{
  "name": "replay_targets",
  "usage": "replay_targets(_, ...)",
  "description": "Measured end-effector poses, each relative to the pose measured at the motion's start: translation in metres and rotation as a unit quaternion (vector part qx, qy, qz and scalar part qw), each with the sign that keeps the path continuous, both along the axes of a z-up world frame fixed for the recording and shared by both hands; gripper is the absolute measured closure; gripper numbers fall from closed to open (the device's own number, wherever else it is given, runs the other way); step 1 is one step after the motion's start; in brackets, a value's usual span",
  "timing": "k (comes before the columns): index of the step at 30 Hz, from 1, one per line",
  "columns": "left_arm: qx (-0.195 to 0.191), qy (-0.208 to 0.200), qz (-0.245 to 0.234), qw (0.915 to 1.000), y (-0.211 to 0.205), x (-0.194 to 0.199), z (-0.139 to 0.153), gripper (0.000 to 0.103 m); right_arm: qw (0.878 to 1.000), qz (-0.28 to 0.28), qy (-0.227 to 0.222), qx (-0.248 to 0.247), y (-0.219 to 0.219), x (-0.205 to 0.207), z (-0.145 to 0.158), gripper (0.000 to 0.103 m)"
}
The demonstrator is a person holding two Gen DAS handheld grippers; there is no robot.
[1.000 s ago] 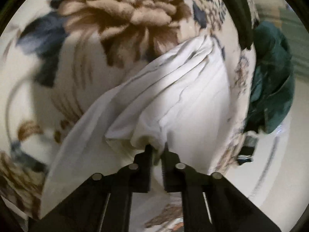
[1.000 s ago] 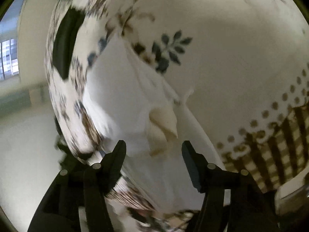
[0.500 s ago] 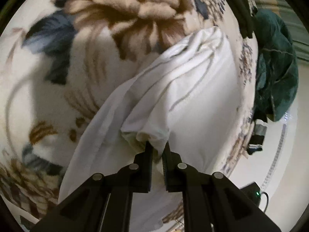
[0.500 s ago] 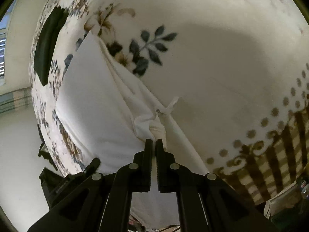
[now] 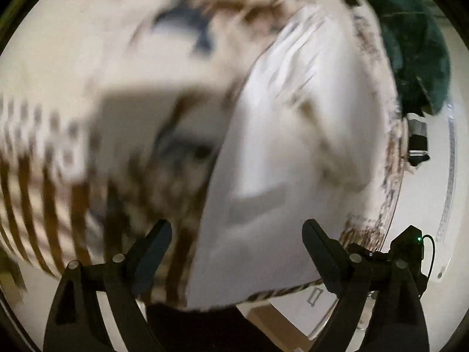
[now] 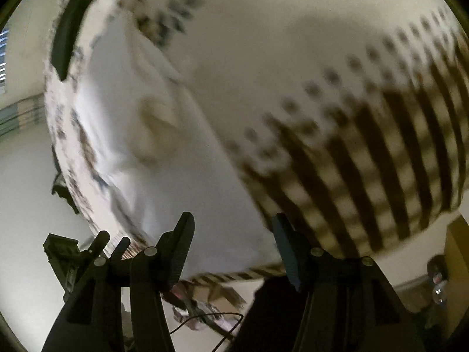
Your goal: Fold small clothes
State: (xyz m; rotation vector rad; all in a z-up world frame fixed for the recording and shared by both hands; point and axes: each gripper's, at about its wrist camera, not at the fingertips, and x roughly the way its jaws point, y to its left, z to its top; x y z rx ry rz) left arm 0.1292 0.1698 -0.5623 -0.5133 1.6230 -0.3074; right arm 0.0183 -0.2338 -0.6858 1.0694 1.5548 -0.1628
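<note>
On the floral blanket [image 5: 111, 38] lies the white garment [image 5: 293, 146], folded over flat near the edge. My left gripper [image 5: 236, 246] and right gripper [image 6: 233, 234] have just been opening; both stand apart, nothing between them. I judge one fold laid, more remaining. Beyond the edge: a dark green cloth [image 5: 416, 44] and pale floor [image 6: 26, 205].

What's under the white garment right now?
The white garment lies flat on the floral blanket, whose pattern shows all around it. What the blanket itself covers cannot be seen. Both grippers' jaws stand open and empty.
</note>
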Motion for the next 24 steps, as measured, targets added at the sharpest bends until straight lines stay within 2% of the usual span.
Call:
replay_targets(2,-0.006,0.026,0.0,0.9996,-0.006,-0.018,-0.02,0.012,1.0,0.013,0.007,0.015,0.005,-0.008,-0.018,0.045)
replay_targets(4,-0.016,0.031,-0.004,0.9994,-0.016,-0.029,-0.031,0.013,0.999,0.016,0.002,0.032,0.008,-0.01,-0.033,0.045)
replay_targets(8,-0.021,-0.011,-0.018,0.9996,-0.042,-0.04,-0.028,0.014,0.997,0.012,-0.018,0.078,0.018,-0.008,-0.058,0.045)
replay_targets(9,-0.019,-0.022,-0.015,0.9995,-0.046,-0.041,-0.024,0.044,0.996,0.009,-0.024,0.083,0.021,-0.007,-0.061,0.045)
replay_targets(10,-0.016,-0.035,-0.013,0.9992,-0.05,-0.043,-0.018,0.095,0.996,0.01,-0.029,0.085,0.024,-0.006,-0.062,0.046)
replay_targets(12,-0.026,-0.042,0.0,0.9988,-0.05,-0.046,-0.009,0.098,0.995,0.015,-0.041,0.091,0.031,-0.005,-0.06,0.082)
replay_targets(13,-0.039,-0.044,0.012,0.9982,-0.047,-0.046,-0.005,0.098,0.994,0.018,-0.042,0.101,0.035,-0.005,-0.06,0.093)
replay_targets(18,-0.105,-0.051,0.076,0.9902,-0.031,-0.03,0.036,0.098,0.99,0.013,-0.086,0.115,0.037,0.002,-0.022,0.094)
replay_targets(21,-0.141,-0.069,0.108,0.9818,-0.025,0.001,0.063,0.098,0.985,0.022,-0.13,0.115,0.035,0.029,0.018,0.094)
replay_targets(24,-0.166,-0.096,0.125,0.9735,-0.033,0.051,0.082,0.098,0.978,0.022,-0.175,0.109,0.029,0.069,0.052,0.094)
